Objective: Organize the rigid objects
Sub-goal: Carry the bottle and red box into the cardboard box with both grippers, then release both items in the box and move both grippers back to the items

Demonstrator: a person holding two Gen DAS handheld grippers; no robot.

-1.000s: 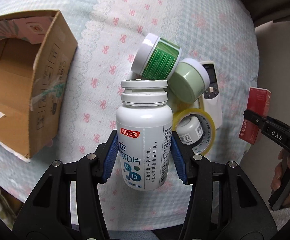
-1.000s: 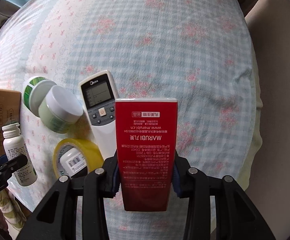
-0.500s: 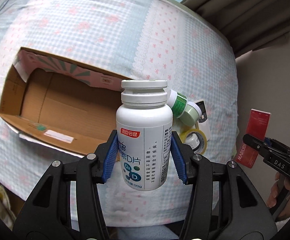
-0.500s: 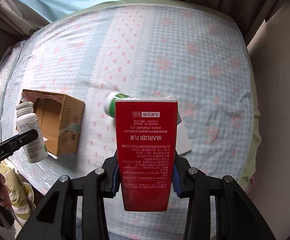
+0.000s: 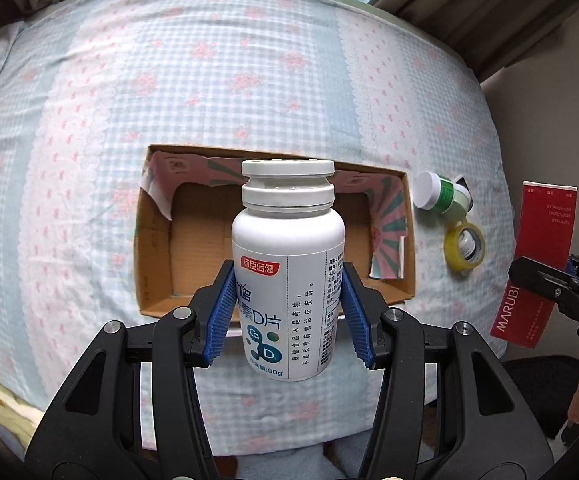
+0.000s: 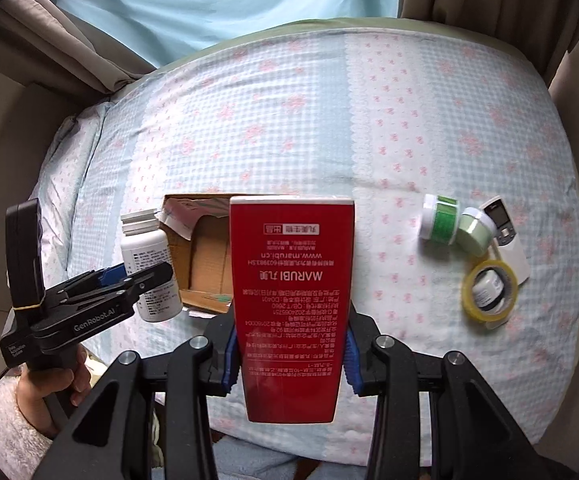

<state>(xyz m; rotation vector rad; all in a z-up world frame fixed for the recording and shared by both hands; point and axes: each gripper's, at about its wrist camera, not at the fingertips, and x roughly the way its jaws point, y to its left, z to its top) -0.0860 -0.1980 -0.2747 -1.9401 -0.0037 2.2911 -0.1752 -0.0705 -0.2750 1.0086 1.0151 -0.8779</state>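
the left gripper (image 5: 288, 312) is clamped on the white supplement bottle (image 5: 288, 272), its blue pads pressed to both sides of the label, bottle upright. the right gripper (image 6: 289, 354) is clamped on the red marubi box (image 6: 291, 304), held on end with its print upside down. 1 second ago both tools were low over the clutter, with the jars close behind the bottle; now both have risen and pulled back, and the open cardboard box (image 5: 407, 280) sits right behind the bottle in the left view, at 12 o'clock from the pads. in the right view it lies at 10 o'clock from the red box, partly hidden by it.

that reads as the carry stage: 2 items lifted clear and lined up with the cardboard box, which looks empty (its floor is partly hidden). still on the bedspread, well apart from the box at 3 o'clock: the green-labelled jar (image 6: 439, 218), pale green jar (image 6: 475, 230), remote (image 6: 509, 236) and yellow tape roll (image 6: 489, 290) ringing a small bottle. next would be lowering the bottle inside.
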